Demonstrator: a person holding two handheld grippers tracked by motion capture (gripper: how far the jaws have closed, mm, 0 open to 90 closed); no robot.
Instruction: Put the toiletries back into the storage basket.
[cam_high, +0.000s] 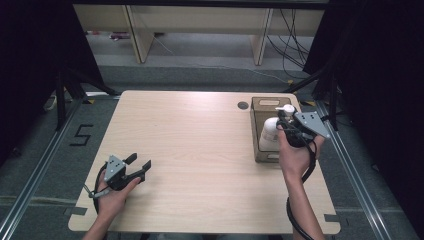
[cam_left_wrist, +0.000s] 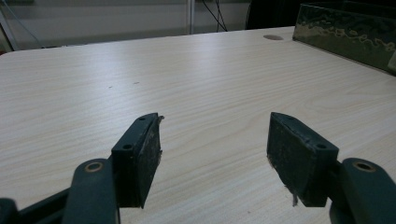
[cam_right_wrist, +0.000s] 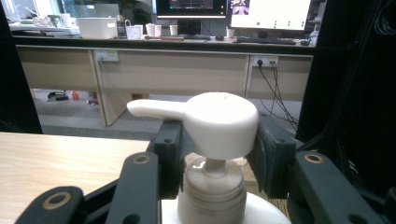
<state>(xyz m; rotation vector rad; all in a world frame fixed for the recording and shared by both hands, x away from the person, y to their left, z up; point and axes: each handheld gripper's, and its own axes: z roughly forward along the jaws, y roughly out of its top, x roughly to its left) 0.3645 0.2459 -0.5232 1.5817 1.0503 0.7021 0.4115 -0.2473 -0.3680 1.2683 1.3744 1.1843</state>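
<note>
Right claw (cam_right_wrist: 212, 154) clamped on pump bottle (cam_high: 270, 131) in box (cam_high: 260, 107); left claw (cam_left_wrist: 215, 158) apart, idle over worktop (cam_high: 200, 150); transfer seemingly unfinished.

High view overhead facing forward, gripper views low and close, sharing the table (cam_high: 200, 150).

Right gripper (cam_right_wrist: 217, 140) with its black jaws closed on either side of the white pump head (cam_right_wrist: 219, 121) of a bottle (cam_right_wrist: 212, 196); the spout points left. Table (cam_right_wrist: 56, 154) at lower left. Behind: a desk (cam_right_wrist: 163, 60) bearing monitors (cam_right_wrist: 233, 9), cups (cam_right_wrist: 154, 29) and a white bin (cam_right_wrist: 97, 27).
</note>
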